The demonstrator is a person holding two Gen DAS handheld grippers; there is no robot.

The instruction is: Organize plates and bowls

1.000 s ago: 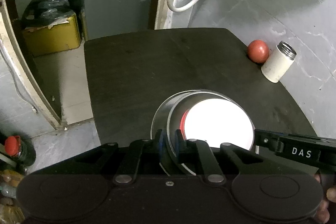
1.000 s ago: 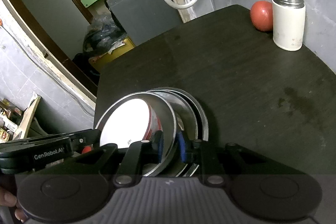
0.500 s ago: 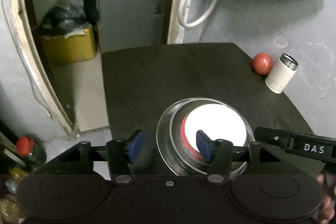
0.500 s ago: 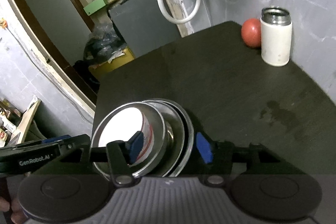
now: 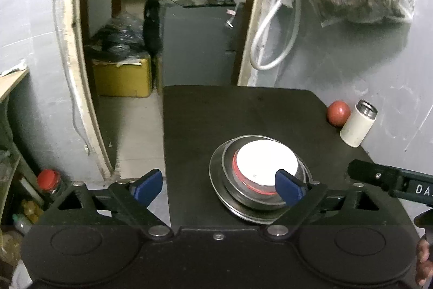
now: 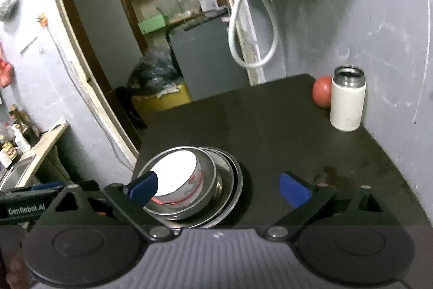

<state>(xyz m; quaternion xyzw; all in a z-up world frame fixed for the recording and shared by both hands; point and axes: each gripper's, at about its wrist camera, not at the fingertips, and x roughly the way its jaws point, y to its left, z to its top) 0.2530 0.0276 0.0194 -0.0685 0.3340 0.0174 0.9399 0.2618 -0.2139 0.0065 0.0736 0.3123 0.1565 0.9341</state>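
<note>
A stack of steel plates and bowls (image 5: 230, 197) (image 6: 227, 180) rests on the dark table (image 5: 243, 113) (image 6: 284, 132) near its front left edge. A white bowl with a red band (image 5: 266, 163) (image 6: 176, 172) sits nested on top. My left gripper (image 5: 217, 187) is open and raised above the stack's near left side, holding nothing. My right gripper (image 6: 219, 187) is open too, above the stack's near right side, its left finger over the white bowl. Each gripper shows at the edge of the other's view.
A white steel-rimmed flask (image 5: 357, 123) (image 6: 347, 99) and a red round fruit (image 5: 338, 113) (image 6: 322, 91) stand at the table's far right by the grey wall. A white hose (image 5: 270, 39) hangs on the wall. Left of the table the floor drops away toward a doorway with a yellow box (image 5: 121, 77).
Both grippers were shut on the stack's rims a second ago. They have opened, let go and pulled up and back. The stack now rests on the table.
</note>
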